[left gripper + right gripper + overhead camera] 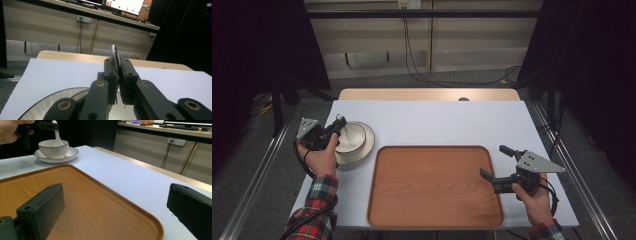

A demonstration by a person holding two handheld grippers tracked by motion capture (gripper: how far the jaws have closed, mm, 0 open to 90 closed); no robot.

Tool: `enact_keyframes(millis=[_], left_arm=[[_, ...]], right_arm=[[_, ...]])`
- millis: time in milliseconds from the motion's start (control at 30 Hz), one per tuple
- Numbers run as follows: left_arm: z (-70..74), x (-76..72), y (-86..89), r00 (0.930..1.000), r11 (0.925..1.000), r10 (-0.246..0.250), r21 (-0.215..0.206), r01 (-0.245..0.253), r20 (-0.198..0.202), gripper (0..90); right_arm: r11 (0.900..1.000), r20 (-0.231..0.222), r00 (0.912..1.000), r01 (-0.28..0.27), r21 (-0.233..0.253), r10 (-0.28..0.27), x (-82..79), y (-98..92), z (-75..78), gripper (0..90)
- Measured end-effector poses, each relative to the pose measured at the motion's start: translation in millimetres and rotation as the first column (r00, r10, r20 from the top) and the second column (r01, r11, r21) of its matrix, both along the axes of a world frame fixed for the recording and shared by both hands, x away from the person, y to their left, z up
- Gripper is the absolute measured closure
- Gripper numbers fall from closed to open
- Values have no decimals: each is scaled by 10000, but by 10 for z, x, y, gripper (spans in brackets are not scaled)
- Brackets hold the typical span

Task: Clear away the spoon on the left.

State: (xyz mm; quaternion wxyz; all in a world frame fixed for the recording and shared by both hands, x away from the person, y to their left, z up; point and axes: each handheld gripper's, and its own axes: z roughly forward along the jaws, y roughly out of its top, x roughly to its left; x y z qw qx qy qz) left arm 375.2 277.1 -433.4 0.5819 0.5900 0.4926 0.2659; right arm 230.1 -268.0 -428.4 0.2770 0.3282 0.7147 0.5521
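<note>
We see the counter (437, 120), covered in a pale sheet, carrying everything in front of us. On it, toward our near edge, lies the wooden tray (434, 186), broad and bare. At the counter's left side sits a white plate (364, 146) with a dark rim, and in it stands a white bowl (352, 137). Our left tongs (339, 121) hang just above that bowl, their jaws pressed together on the handle of a white spoon (57, 135); in the left gripper view the handle's thin edge (115, 55) stands up between the two closed jaws. The spoon hangs down from the tongs, its lower end inside the bowl. Our right tongs (496, 165) hover over the tray's right edge, jaws spread wide with nothing between them, well apart from the bowl and spoon.
</note>
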Motion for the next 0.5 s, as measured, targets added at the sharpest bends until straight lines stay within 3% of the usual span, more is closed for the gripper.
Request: enact_keyframes(millis=[233,300,333,500], left_arm=[[-9,40,-44,9999,9998,144,-123,-144,24,853],[-13,51,-45,10000,9999,-18,-142,17,-32,853],[-13,58,-64,9999,9997,149,-177,-149,-32,854],[1,51,-53,9998,9997,-140,-178,137,-146,854]], right_arm=[[10000,-24,10000,-4,12,4,-4,-4,-3,8],[10000,-43,10000,2,-3,-2,-6,-7,-8,8],[10000,-54,10000,46,-17,-46,-6,-12,-10,8],[10000,-68,10000,32,-45,-33,-6,-10,-17,8]])
